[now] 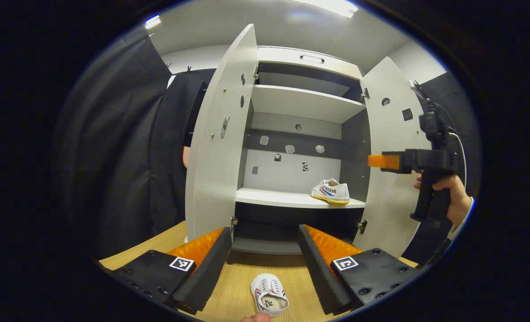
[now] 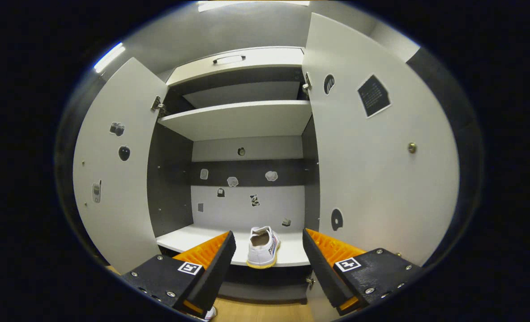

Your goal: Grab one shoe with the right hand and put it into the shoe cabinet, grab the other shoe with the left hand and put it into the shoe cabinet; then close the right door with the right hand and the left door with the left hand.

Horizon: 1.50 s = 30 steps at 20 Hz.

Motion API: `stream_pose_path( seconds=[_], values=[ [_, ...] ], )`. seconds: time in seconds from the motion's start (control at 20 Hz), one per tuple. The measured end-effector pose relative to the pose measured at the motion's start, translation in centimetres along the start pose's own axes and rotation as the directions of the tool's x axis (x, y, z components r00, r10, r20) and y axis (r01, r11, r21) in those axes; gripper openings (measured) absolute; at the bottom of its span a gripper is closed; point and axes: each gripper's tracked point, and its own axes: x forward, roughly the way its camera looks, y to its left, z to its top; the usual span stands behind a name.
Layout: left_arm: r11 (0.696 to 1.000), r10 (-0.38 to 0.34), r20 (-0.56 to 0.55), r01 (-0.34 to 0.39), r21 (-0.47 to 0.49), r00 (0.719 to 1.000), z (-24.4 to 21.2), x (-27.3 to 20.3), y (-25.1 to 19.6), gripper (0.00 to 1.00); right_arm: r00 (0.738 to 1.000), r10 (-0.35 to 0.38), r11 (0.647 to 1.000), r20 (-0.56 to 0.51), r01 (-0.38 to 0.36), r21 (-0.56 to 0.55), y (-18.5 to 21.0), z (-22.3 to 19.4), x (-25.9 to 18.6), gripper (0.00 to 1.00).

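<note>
Left fingers (image 1: 211,264) stand spread and empty over the floor shoe (image 1: 269,294) at 6 o'clock, a stance I judge fit for dropping onto it; its heel end is cut off at the edge, where a fingertip-like bit can't be identified. Right fingers (image 2: 211,264) gape empty too, framing the shelved shoe (image 2: 262,247) just beyond on the cabinet (image 2: 242,120) shelf, presumably set there to clear the doors. Both doors (image 2: 377,179) stand wide, and the left gripper view shows the right gripper (image 1: 377,161) at 3 o'clock.

left claw (image 1: 265,264) held low with its fingers spread wide, gripping nothing. right claw (image 2: 267,268) likewise wide apart, raised level in a hand (image 1: 448,197).
</note>
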Motion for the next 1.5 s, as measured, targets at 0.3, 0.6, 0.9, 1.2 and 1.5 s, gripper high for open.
stream_pose_path(
  seconds=[0.3,0.6,0.9,1.2,1.5],
  values=[
    [1.000,-0.011,-0.034,0.012,0.006,0.999,-1.5,0.0,-0.7,0.96,1.000,0.031,0.999,-0.004,-0.031,-0.011,1.7,-3.3,-7.8,0.92],
    [0.998,-0.015,-0.186,0.026,0.055,0.982,-7.8,1.1,-0.1,0.96,0.998,0.062,0.998,-0.031,-0.062,0.017,2.7,-6.7,-11.7,0.92],
    [0.995,-0.076,-0.591,0.101,0.008,0.803,-23.6,1.4,0.7,0.97,0.996,0.063,0.998,-0.064,-0.062,0.014,2.2,-8.0,-13.2,0.93],
    [0.986,0.018,-0.701,0.105,0.132,0.713,-31.7,2.8,3.2,0.98,0.994,0.021,1.000,-0.104,-0.019,0.015,0.1,-8.9,-14.0,0.92],
    [0.996,0.034,-0.670,0.030,0.084,0.742,-35.1,7.1,3.8,0.98,0.993,-0.016,0.999,-0.121,0.013,-0.030,-1.6,-9.3,-15.0,0.92]
  ],
)
